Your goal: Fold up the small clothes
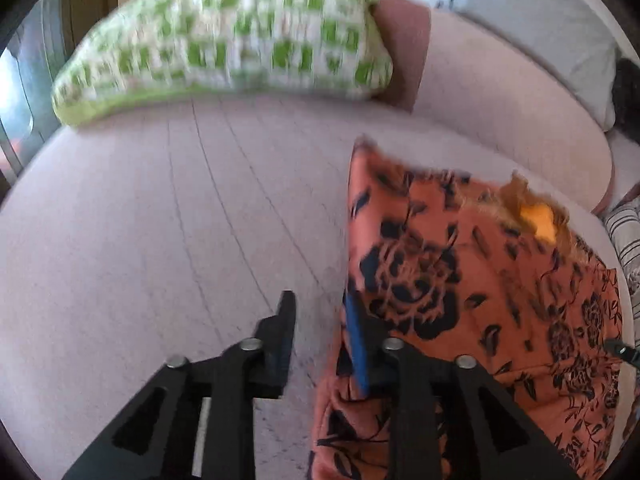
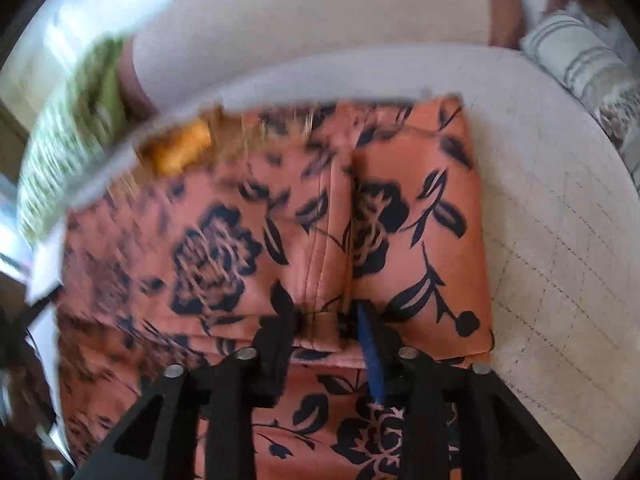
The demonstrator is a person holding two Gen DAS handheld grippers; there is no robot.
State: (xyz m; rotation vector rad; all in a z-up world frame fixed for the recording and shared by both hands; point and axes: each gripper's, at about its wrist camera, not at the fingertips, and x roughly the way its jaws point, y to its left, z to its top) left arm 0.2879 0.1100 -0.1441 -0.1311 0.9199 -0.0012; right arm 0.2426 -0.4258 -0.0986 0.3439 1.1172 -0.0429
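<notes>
Left gripper (image 1: 320, 308): seen low in the frame, jaws narrow with a gap; its right finger lies at the garment's left edge, nothing gripped.
Garment (image 1: 460, 280): orange floral cloth, spread at lower right on the pale cushion (image 1: 160, 220).
Right gripper (image 2: 328, 320): half open, its fingers standing either side of a raised fold of the garment (image 2: 248, 248); a firm grip cannot be told.
</notes>
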